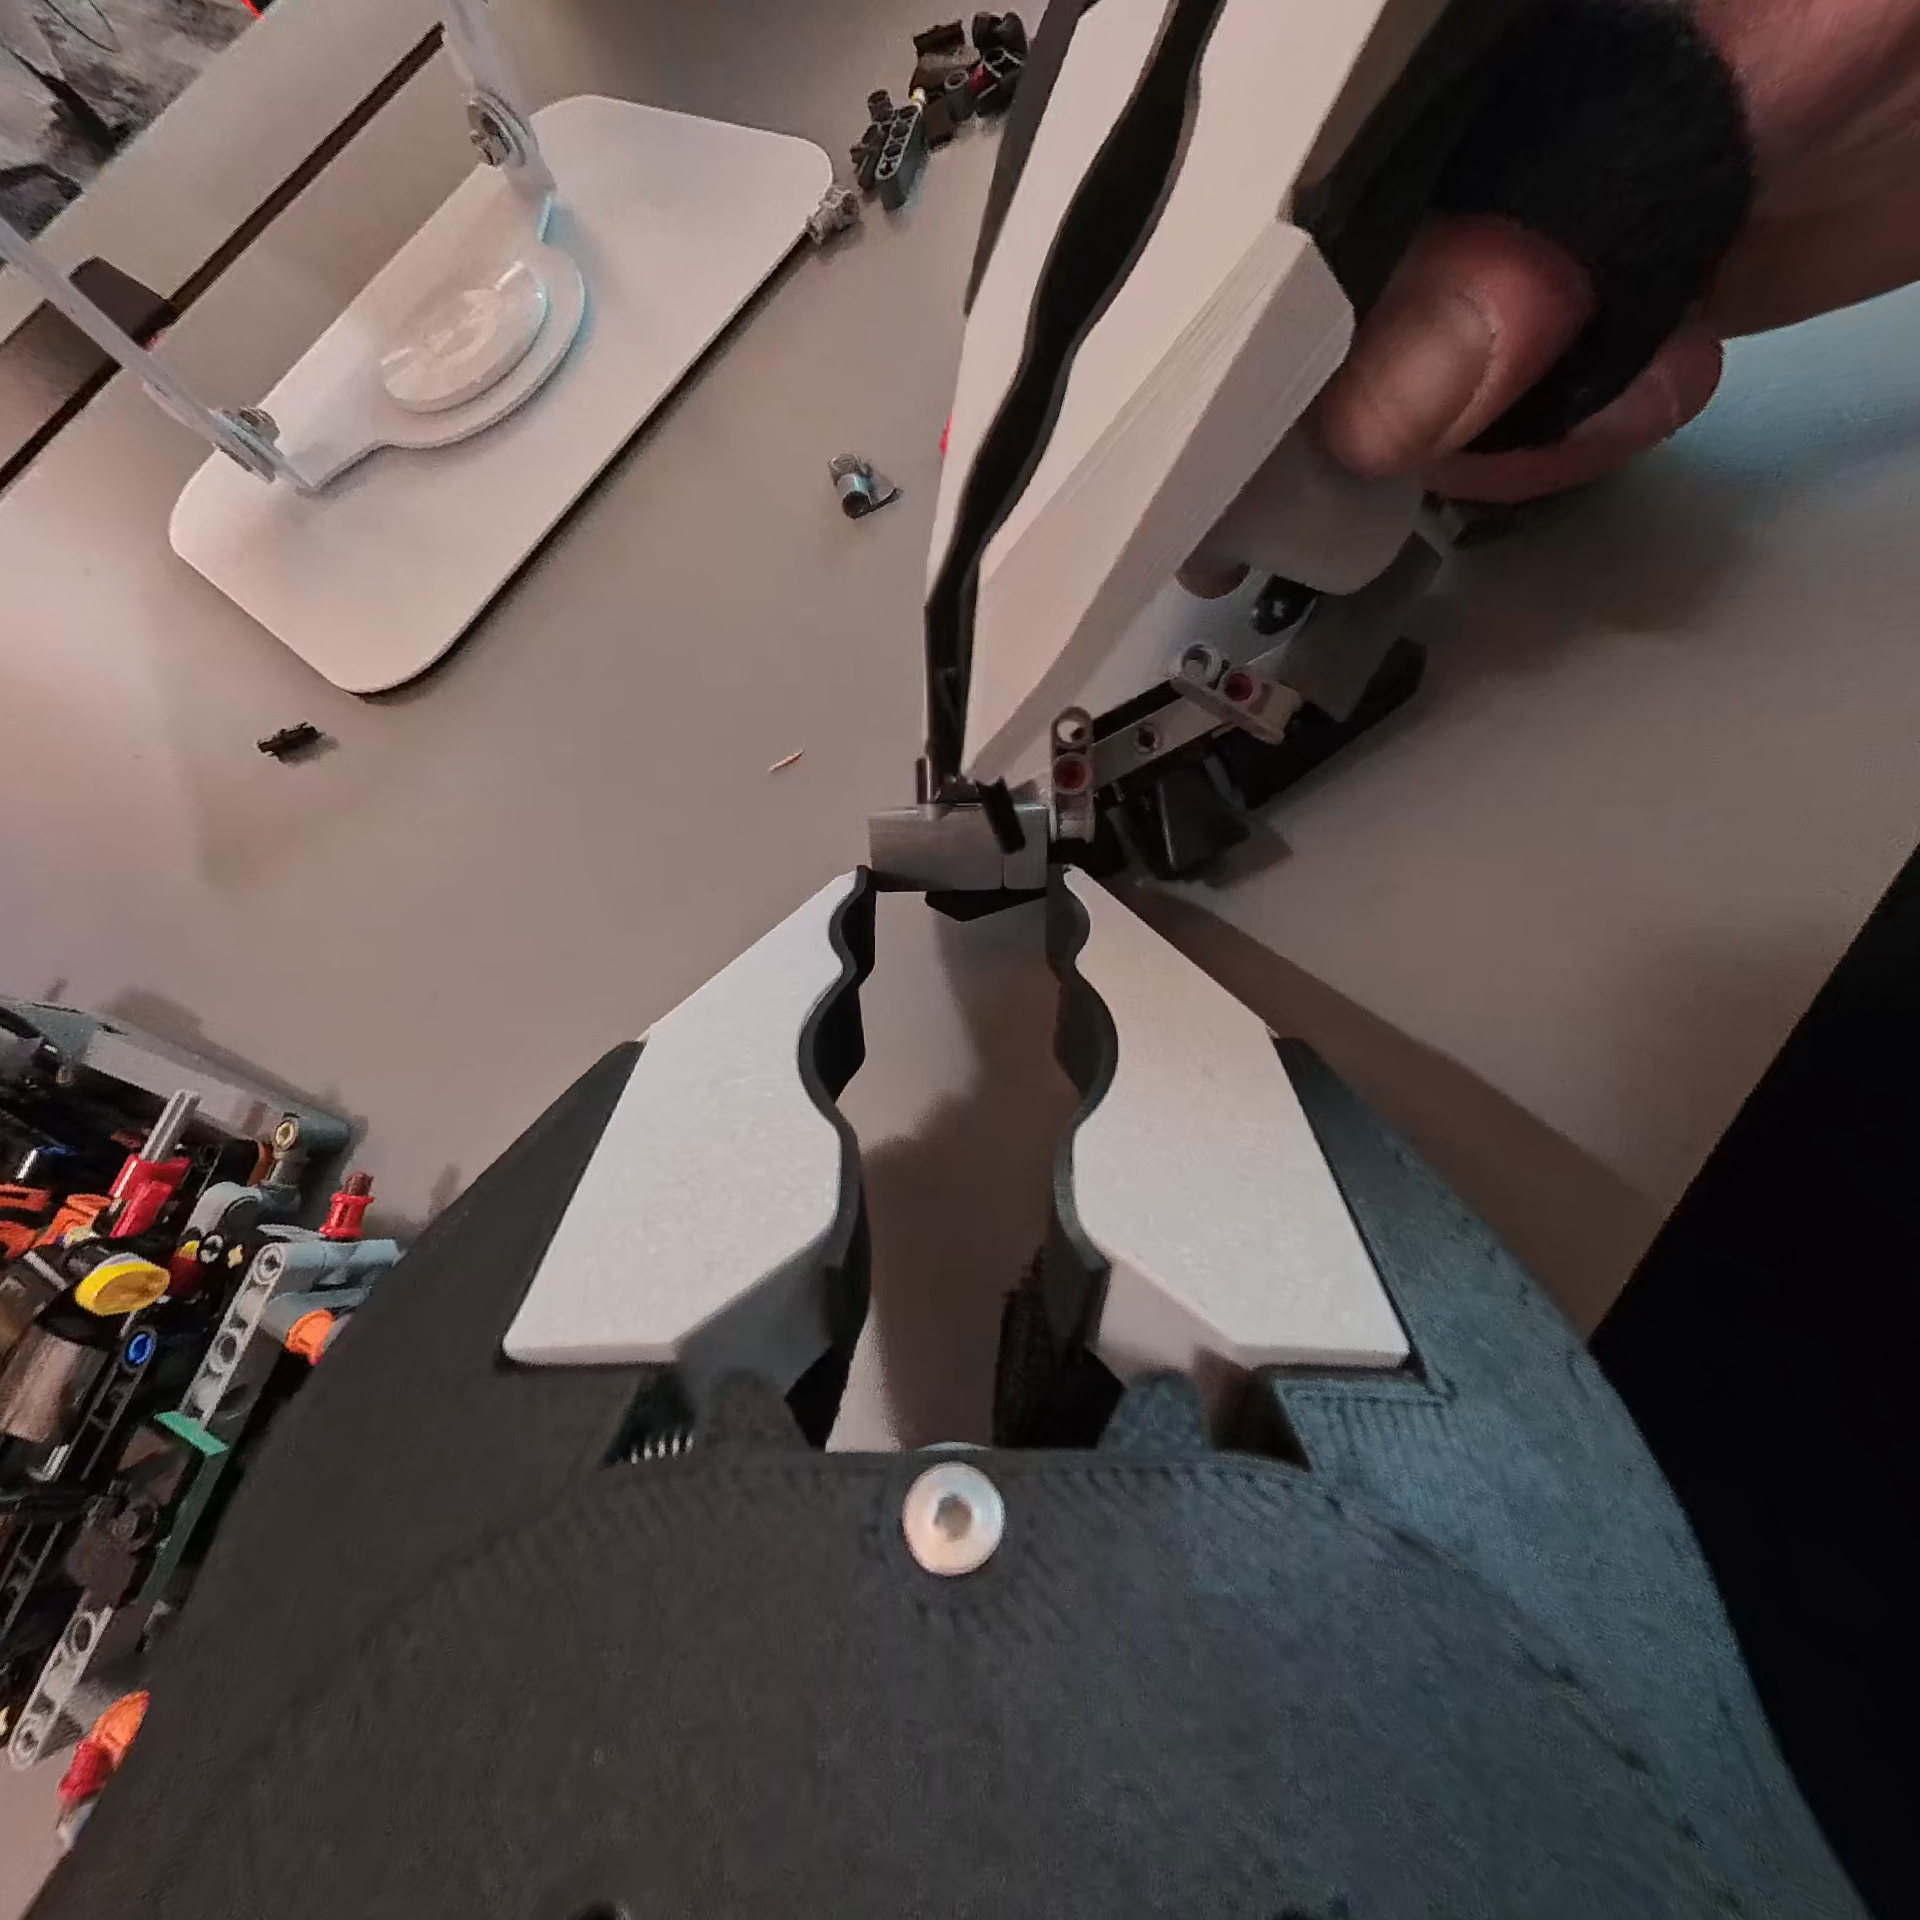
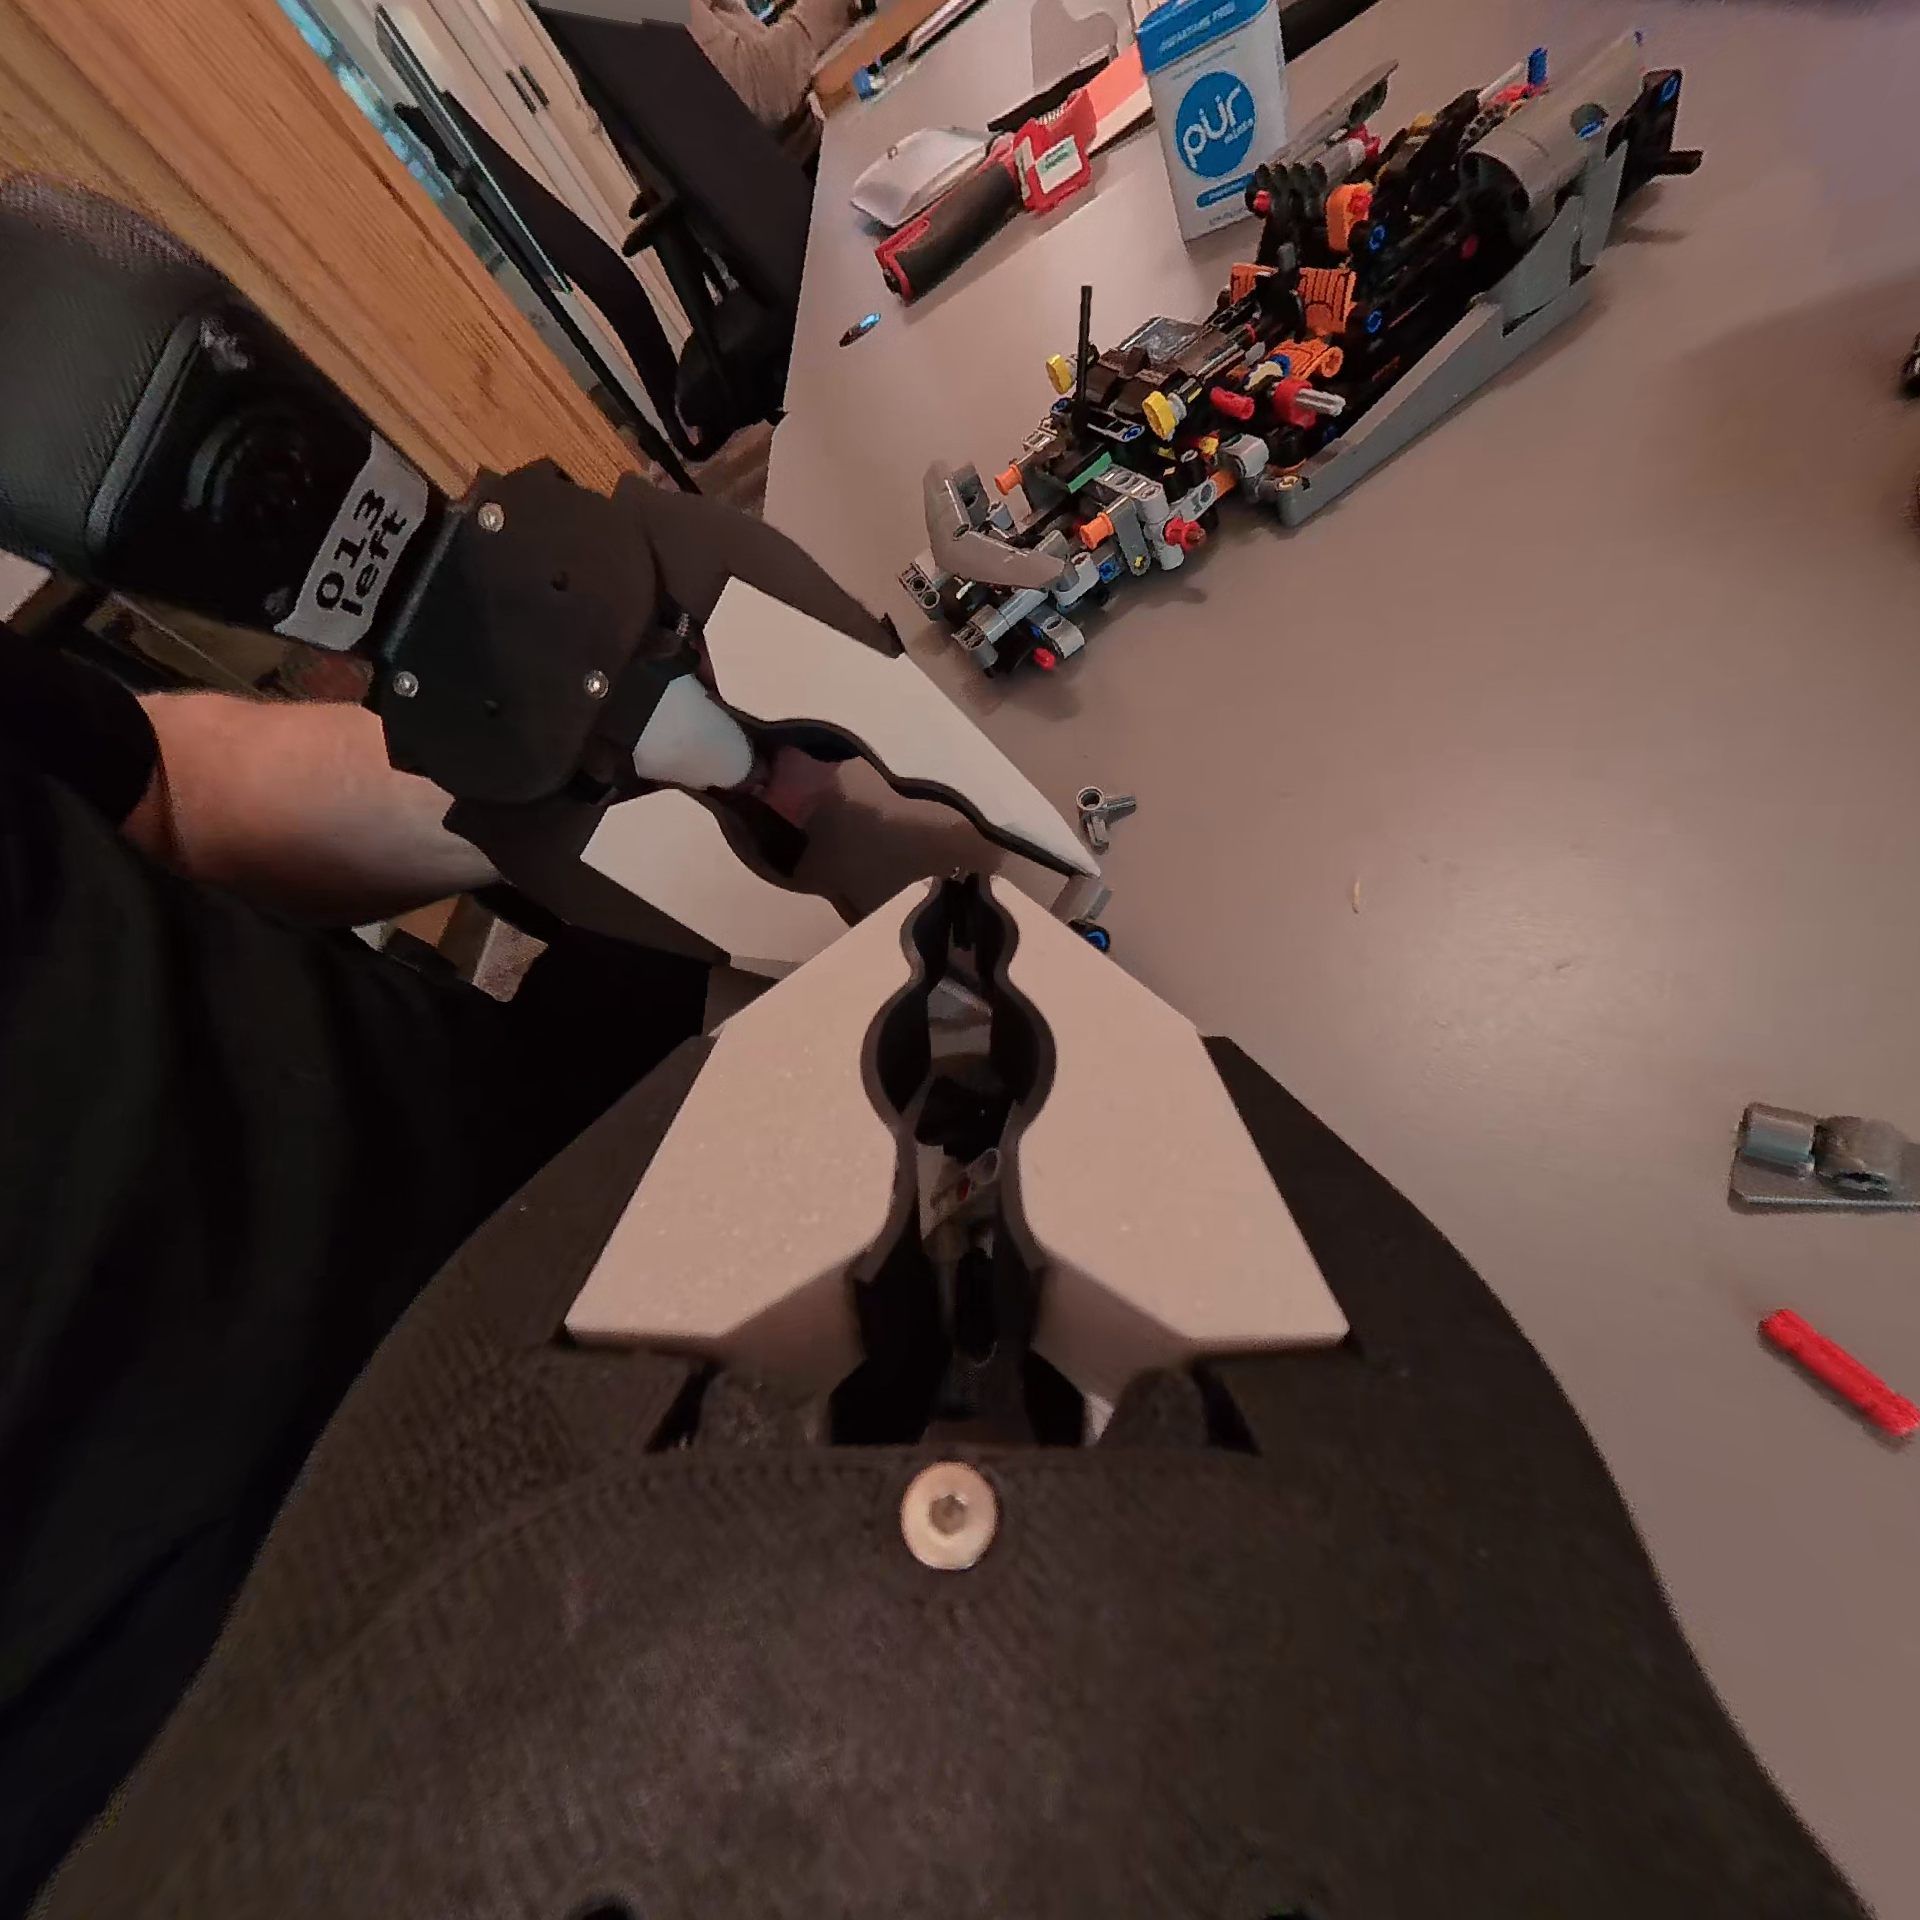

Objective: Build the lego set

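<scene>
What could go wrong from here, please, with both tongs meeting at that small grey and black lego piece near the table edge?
1. The right tongs pinch the small lego sub-assembly only at their tips; a push could twist it loose.
2. The left tongs are open right at the piece; closing off-centre might knock it.
3. The work sits close to the table edge, so anything dropped may fall to the floor.

The right gripper [image 1: 961,774] covers most of the small lego piece [image 1: 961,847] beneath it, so its grip there cannot be made out. Left of that piece, the big lego model [image 1: 135,1330] runs off the picture's edge.
</scene>
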